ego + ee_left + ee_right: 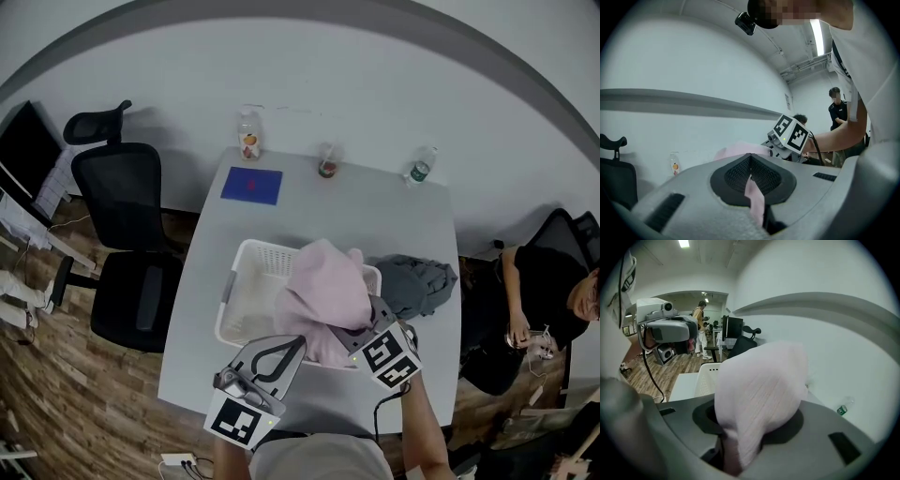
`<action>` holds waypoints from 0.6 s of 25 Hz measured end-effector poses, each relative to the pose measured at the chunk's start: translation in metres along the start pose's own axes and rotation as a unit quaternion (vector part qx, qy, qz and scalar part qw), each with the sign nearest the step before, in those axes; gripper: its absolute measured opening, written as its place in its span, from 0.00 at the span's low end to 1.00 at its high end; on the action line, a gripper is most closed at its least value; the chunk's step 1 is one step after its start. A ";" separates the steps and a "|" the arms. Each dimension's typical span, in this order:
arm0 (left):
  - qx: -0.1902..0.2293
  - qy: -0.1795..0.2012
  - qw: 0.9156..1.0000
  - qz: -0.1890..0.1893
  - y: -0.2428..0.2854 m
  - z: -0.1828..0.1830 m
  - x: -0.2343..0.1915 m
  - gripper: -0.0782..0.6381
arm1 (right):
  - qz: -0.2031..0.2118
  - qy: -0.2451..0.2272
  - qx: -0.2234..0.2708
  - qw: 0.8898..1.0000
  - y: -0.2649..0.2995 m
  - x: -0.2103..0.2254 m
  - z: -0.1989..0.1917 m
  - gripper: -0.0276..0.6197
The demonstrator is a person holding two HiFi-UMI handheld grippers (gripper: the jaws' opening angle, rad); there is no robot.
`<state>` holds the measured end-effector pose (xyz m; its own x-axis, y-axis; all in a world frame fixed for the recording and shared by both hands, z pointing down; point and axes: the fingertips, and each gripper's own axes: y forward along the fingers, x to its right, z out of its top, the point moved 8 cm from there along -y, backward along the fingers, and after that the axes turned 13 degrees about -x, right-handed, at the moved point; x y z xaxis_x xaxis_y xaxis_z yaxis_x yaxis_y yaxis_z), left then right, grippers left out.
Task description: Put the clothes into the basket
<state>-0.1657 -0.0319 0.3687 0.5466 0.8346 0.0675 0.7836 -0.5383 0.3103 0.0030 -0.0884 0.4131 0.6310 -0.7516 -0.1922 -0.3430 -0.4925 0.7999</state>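
Pinching a thin fold of the pink garment (323, 295) between the left gripper (751, 180) fingers; clamping a thicker bunch of it in the right gripper (740, 437) fingers. Holding it by these 2 grips over the near right rim of the white basket (246, 258), part inside, part spilling out. Judging it soft, light, limp and not fragile: gripping bunched folds rather than 1 loose edge, expecting trailing cloth snagging on the rim. Seeing a grey garment (417, 281) just beside the basket's right end on the surface (319, 211), lying in the open. Steering clear, farther back, of a blue pad (251, 185), a labelled bottle (248, 134), a small jar (327, 161) and a clear bottle (421, 165).
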 end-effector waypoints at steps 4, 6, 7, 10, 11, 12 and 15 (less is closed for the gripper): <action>-0.012 -0.013 1.000 0.005 0.004 -0.010 -0.008 0.12 | 0.015 -0.012 -0.013 1.000 0.021 0.000 0.004 0.33; -0.017 -0.016 1.000 0.006 0.006 -0.014 -0.011 0.12 | 0.023 -0.018 -0.021 0.999 0.031 -0.001 0.006 0.33; -0.019 -0.018 1.000 0.006 0.006 -0.016 -0.012 0.12 | 0.027 -0.022 -0.026 0.999 0.036 -0.002 0.006 0.33; -0.022 -0.026 0.999 0.008 0.008 -0.020 -0.016 0.12 | 0.041 -0.034 -0.042 0.998 0.051 -0.004 0.007 0.33; -0.022 -0.029 0.999 0.008 0.009 -0.021 -0.017 0.12 | 0.046 -0.038 -0.046 0.997 0.056 -0.005 0.008 0.33; -0.023 -0.032 0.999 0.009 0.010 -0.023 -0.018 0.12 | 0.051 -0.041 -0.051 0.997 0.061 -0.005 0.008 0.33; -0.028 -0.039 0.999 0.010 0.011 -0.028 -0.022 0.12 | 0.067 -0.052 -0.066 0.994 0.078 -0.009 0.009 0.33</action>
<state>-0.1770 -0.0533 0.3973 0.5849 0.8111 0.0007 0.7558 -0.5453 0.3625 -0.0354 -0.1241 0.4720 0.5073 -0.8518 -0.1309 -0.3207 -0.3276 0.8887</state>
